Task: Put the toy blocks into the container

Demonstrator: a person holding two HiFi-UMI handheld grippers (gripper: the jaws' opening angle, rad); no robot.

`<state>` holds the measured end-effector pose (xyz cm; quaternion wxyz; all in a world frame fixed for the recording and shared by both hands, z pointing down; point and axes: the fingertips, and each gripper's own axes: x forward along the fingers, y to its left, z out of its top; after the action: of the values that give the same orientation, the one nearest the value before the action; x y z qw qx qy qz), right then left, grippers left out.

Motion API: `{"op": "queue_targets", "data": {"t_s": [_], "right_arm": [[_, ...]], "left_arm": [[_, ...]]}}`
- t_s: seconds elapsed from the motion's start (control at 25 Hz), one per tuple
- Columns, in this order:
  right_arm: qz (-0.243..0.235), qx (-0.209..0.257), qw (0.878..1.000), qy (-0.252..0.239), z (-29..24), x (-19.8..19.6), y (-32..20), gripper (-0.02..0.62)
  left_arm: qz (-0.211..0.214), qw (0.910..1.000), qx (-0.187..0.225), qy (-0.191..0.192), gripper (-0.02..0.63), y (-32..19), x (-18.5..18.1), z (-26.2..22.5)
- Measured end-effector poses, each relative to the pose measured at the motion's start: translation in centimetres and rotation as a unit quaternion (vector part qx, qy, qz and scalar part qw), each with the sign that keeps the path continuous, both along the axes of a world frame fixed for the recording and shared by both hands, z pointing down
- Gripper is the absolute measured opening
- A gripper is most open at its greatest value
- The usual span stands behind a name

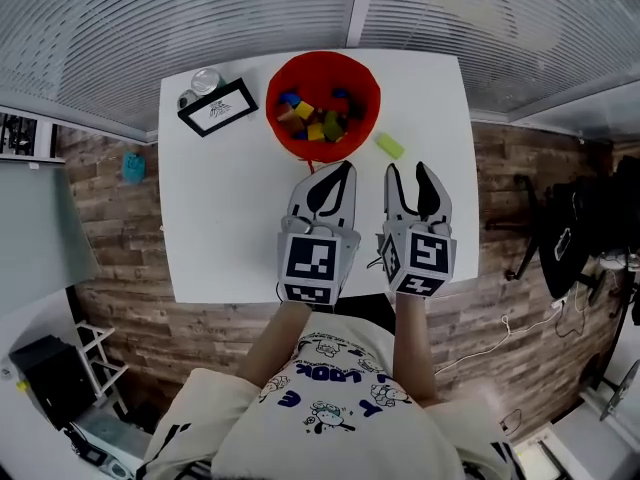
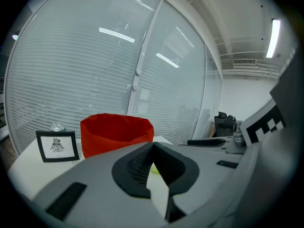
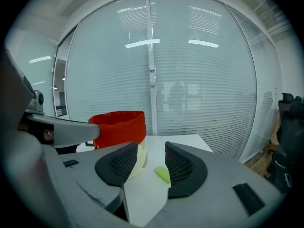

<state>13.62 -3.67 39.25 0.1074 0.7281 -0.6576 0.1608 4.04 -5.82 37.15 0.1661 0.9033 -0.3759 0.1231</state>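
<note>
left gripper point(image 1: 347, 166) clenched empty; right gripper point(image 1: 408, 172) spread, aimed at green block point(image 1: 389, 146) near red tub point(image 1: 290, 73). a skewed pinch could squirt this seemingly slim piece away.

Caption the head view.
Red fabric container holds coloured toy blocks; yellow-green block lies outside, before the open right gripper.

Background items around the work surface

A white table point(image 1: 220, 228) stood on a wood-plank floor point(image 1: 110, 218), against a glazed wall with closed slatted blinds point(image 1: 150, 28). At its far left corner stood a black-framed card point(image 1: 218, 107), with a small shiny-topped jar point(image 1: 204, 81) just behind it. A teal object point(image 1: 133, 167) lay on the floor at left. A black chair point(image 1: 570, 238) stood at right.
</note>
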Motion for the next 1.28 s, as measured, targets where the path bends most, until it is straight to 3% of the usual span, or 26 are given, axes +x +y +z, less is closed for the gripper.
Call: {"op": "queue_targets", "data": {"t_s": [1.28], "right_arm": [[-0.056, -0.083, 0.994, -0.035, 7.5, 5.5, -2.9, 0.176]], "left_arm": [[-0.008, 0.9964, -0.075, -0.038, 0.032, -1.2, 7.8, 6.9]]}}
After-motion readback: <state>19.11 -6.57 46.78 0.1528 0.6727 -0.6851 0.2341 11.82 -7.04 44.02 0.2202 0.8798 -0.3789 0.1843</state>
